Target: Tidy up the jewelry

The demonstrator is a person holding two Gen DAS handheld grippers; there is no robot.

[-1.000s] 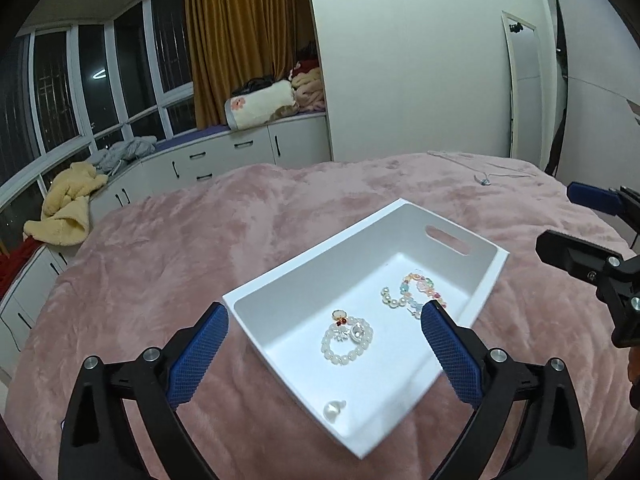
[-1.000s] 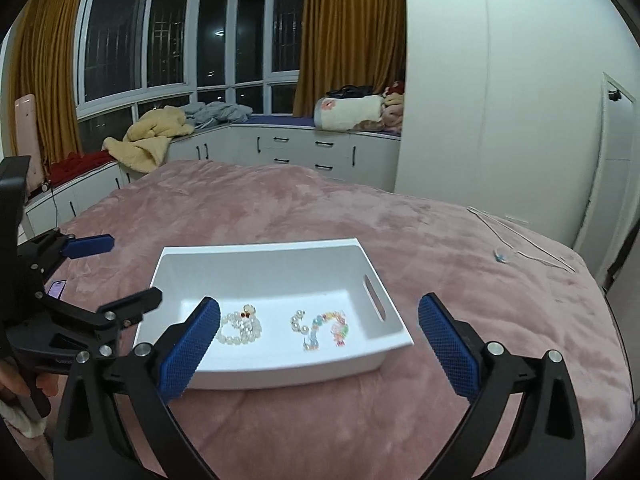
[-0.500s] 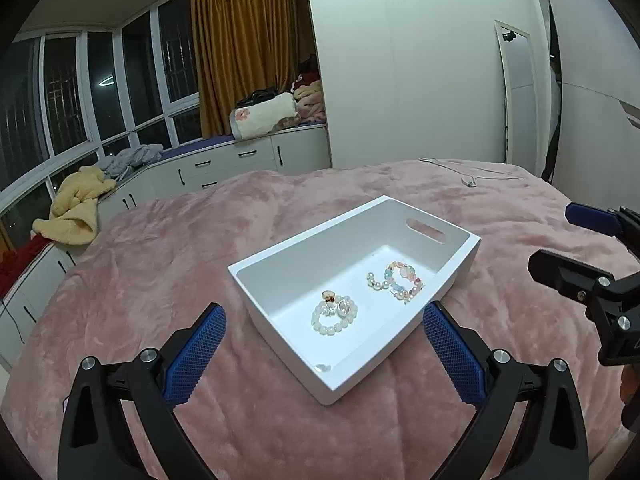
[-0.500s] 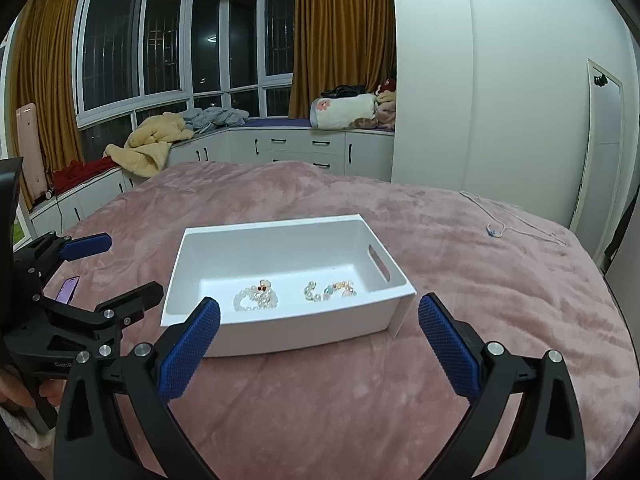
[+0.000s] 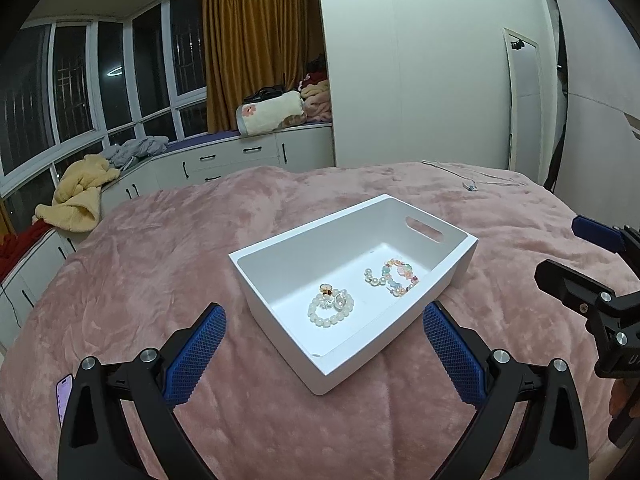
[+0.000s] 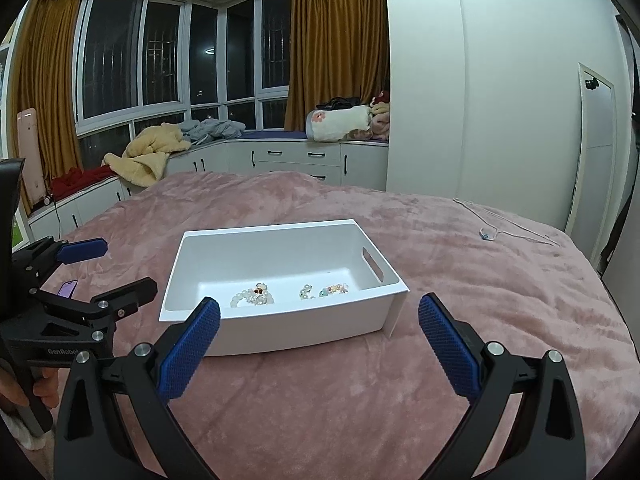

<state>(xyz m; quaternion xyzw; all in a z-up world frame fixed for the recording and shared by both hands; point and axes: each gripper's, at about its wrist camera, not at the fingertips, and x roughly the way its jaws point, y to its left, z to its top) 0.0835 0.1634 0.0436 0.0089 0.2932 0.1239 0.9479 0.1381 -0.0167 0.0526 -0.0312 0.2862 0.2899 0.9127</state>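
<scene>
The left gripper (image 5: 322,338) with black arms and bumpy blue pads is spread wide and holds nothing. It hangs above the fuzzy pink blanket (image 5: 168,264), just in front of the near corner of the white plastic box with a handle slot (image 5: 416,312). The right gripper (image 6: 318,330), which looks the same, is spread wide too and holds nothing. It hangs over the blanket in front of the box's long side.

Inside the box, on the floor, lies a round bracelet of white beads with a small flower charm (image 5: 331,307). Near it, apart, lies a bracelet of pastel coloured beads and pearls (image 5: 392,277). A phone with a lit purple screen (image 5: 63,394) rests on the blanket by the left gripper. A thin white cord (image 6: 505,229) lies far back on the blanket.
</scene>
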